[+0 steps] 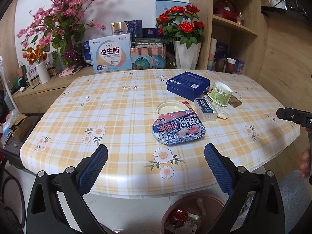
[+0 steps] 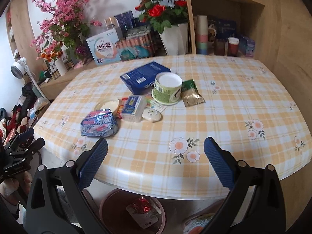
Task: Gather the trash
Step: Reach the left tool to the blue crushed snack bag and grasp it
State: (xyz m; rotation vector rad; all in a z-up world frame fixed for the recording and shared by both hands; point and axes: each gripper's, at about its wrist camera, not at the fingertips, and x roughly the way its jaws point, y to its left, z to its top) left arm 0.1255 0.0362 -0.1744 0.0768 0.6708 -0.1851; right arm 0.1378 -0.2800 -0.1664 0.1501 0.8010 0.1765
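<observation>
**Both tongs open at the near table edge, trash in the middle**

The table, under a yellow checked cloth, has bare cloth along its left side and near edge; its rounded near edge runs just ahead of both tools. The left gripper hangs over that edge, jaws spread wide, holding and touching nothing. Ahead of it and a little right lies a crumpled wrapper, touching a shallow white lid behind it. Next comes a clear plastic box, then a blue carton with a green paper cup upside down beside it, and a small brown packet right of the cup. The right side of the cloth is bare. The right gripper is likewise wide open and empty, near the edge. Below the table sits a brown bin with scraps inside.
</observation>
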